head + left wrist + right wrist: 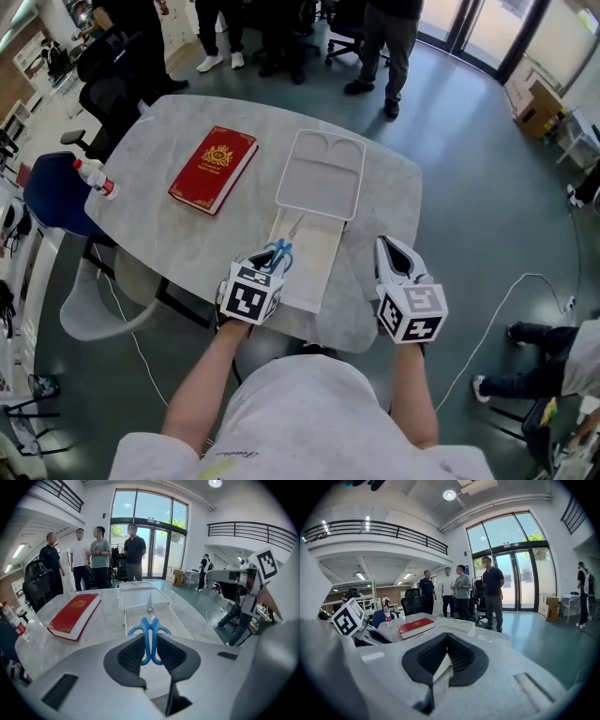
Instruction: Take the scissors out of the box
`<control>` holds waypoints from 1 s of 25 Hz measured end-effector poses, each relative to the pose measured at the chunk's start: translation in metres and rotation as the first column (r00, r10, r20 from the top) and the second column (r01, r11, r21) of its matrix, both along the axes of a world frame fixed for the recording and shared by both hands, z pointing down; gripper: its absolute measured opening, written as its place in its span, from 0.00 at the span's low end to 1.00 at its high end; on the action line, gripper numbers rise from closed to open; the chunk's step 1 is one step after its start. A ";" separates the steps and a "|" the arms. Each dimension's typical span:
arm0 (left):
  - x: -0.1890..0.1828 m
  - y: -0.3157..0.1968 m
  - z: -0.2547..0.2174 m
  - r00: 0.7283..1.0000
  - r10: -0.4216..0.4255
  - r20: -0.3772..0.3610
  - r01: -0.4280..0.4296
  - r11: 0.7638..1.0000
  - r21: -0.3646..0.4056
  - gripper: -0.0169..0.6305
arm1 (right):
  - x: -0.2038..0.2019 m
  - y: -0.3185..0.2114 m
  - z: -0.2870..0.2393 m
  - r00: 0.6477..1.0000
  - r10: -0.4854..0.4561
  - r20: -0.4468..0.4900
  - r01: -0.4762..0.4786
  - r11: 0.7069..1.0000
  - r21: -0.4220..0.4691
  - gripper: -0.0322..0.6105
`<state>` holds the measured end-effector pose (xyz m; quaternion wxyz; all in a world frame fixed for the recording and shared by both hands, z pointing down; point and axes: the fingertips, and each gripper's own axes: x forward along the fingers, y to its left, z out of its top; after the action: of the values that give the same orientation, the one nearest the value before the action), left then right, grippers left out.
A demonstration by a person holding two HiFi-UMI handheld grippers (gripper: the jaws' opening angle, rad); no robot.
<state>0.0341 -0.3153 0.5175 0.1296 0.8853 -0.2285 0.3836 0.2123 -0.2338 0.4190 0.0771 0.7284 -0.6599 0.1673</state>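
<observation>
Your left claw (pixel 150 645) is clamped on the blue handles of the scissors (pixel 149 629), both pads pressing on the loops and the closed blades pointing away from you. In the head view the scissors sit at lower centre of the frame, over the near end of the open white box (pixel 330 255), whose lid (pixel 322 174) lies flat behind it. Your right claw (pixel 446 641) is at lower right, beside the box near the tabletop (pixel 169 234) edge, its jaws closed together with nothing in them. A red book (pixel 214 169) lies at upper left of the box.
</observation>
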 end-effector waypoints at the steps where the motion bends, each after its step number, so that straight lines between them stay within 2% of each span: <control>1: -0.003 -0.001 -0.005 1.000 -0.007 -0.015 0.007 1.000 0.009 0.14 | -0.001 0.002 -0.001 1.000 0.004 -0.003 -0.004 1.000 0.001 0.06; 7: -0.020 -0.004 -0.037 0.994 -0.037 -0.104 0.044 0.997 0.063 0.14 | -0.013 0.013 -0.011 1.000 0.018 -0.021 -0.018 1.000 0.017 0.06; 13: -0.039 -0.006 -0.073 0.975 -0.060 -0.212 0.089 0.988 0.130 0.14 | -0.025 0.021 -0.020 0.999 0.031 -0.041 -0.029 0.999 0.035 0.06; 25: -0.099 -0.011 -0.128 0.915 -0.137 -0.380 0.230 0.950 0.211 0.15 | -0.048 0.038 -0.043 0.996 0.054 -0.070 -0.049 0.996 0.079 0.06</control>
<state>-0.0647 -0.3259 0.3891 0.0920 0.9241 -0.3304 0.1684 0.1646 -0.1963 0.3758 0.0683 0.7532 -0.6436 0.1175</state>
